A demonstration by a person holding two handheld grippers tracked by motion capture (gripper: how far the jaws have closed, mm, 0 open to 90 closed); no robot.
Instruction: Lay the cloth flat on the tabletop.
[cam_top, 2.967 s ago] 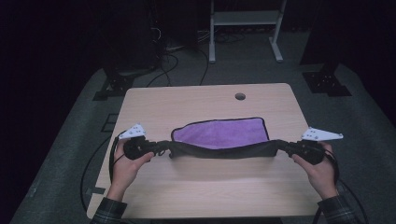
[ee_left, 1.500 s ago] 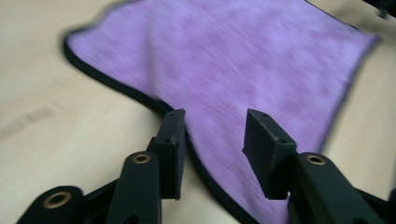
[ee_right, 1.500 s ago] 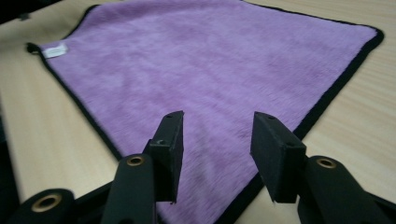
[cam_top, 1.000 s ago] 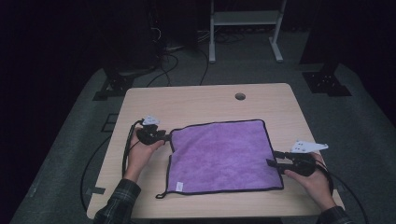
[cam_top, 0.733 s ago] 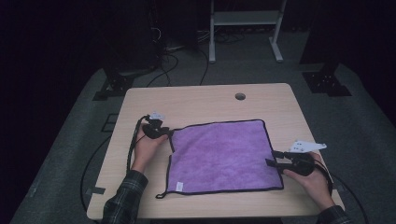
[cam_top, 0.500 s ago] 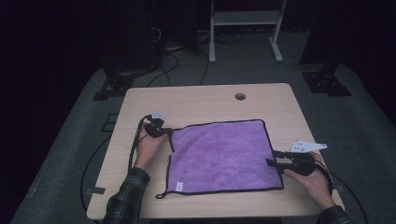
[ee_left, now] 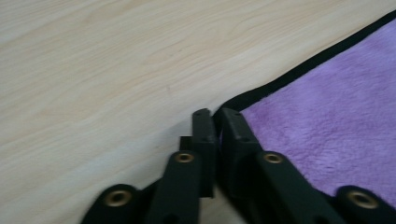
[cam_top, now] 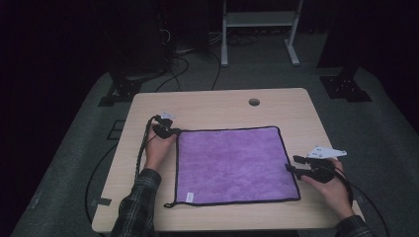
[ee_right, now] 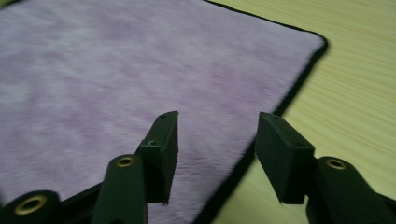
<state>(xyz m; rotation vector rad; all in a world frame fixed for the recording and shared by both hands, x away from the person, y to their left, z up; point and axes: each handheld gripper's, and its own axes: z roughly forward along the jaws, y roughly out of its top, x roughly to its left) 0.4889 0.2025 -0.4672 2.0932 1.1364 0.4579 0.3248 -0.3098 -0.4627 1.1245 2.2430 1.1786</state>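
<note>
Left tongs [ee_left: 215,122] first: jaws pressed together right at the cloth's far-left corner, and whether any of the black hem is actually pinched between them is hard to call from the left gripper view. The tips touch the corner, that much is plain. From above, the left tongs [cam_top: 165,129] sit at that same corner with the left hand [cam_top: 157,150] behind them.

Over to the right tongs [ee_right: 215,140]: jaws wide apart, nothing between them, straddling the cloth's right hem with one jaw over the purple pile and the other over bare wood. In the high view the right tongs [cam_top: 295,165] hover at the middle of the right edge, right hand [cam_top: 332,190] trailing.

The cloth [cam_top: 234,165] lies spread flat and square on the table [cam_top: 217,106], a small tag near its near-left corner.

Risks, as I judge them: if the left tongs hold only a sliver of hem, any lift could let the corner slip free. If the right tongs close where they are, they might catch mid-edge and not a corner, so a pull would bunch the cloth unevenly. Dragging either way could rumple what is now smooth.

Containers: none on the table; just a small round hole [cam_top: 254,102] in the far part of the top.
</note>
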